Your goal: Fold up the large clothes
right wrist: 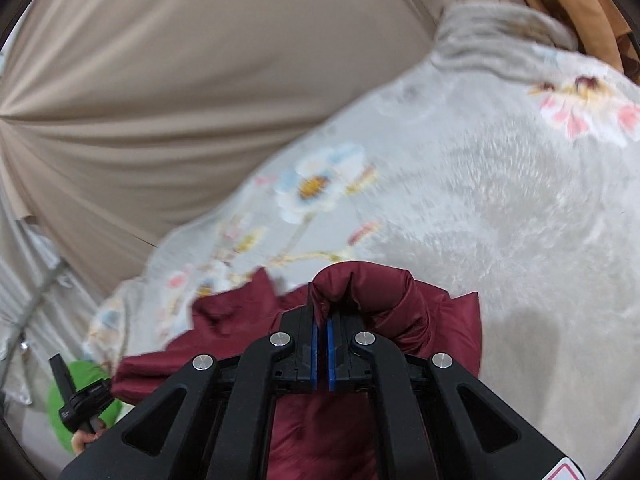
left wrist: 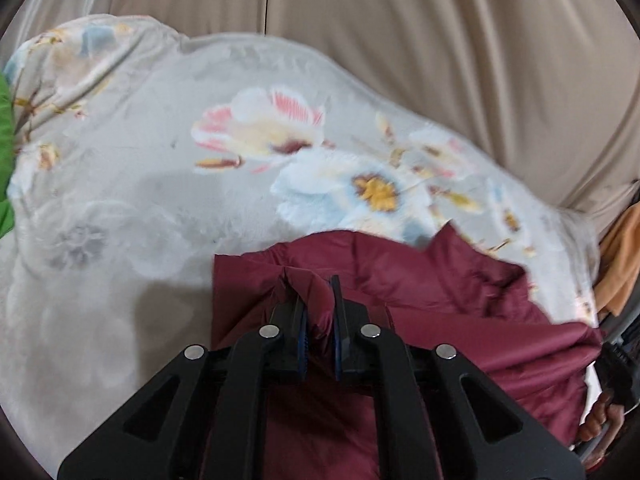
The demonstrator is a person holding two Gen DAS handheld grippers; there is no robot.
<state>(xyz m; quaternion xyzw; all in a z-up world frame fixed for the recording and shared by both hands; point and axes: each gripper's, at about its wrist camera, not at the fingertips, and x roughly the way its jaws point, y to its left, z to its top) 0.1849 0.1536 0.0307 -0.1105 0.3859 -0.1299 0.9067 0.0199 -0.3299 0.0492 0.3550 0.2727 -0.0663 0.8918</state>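
A dark red puffy garment (left wrist: pixel 460 312) hangs from both grippers over a grey floral blanket (left wrist: pixel 160 140). My left gripper (left wrist: pixel 312 284) is shut on a fold of the garment's edge. In the right wrist view my right gripper (right wrist: pixel 322 300) is shut on a bunched fold of the same red garment (right wrist: pixel 380 292), above the floral blanket (right wrist: pixel 500 220). The garment's lower part is hidden behind the gripper bodies. The other gripper shows at the lower left of the right wrist view (right wrist: pixel 76 396).
Beige curtains (left wrist: pixel 400 40) hang behind the blanket. A green cloth (left wrist: pixel 5 152) lies at the far left edge, also in the right wrist view (right wrist: pixel 60 400). An orange cloth (left wrist: pixel 620 264) hangs at the right.
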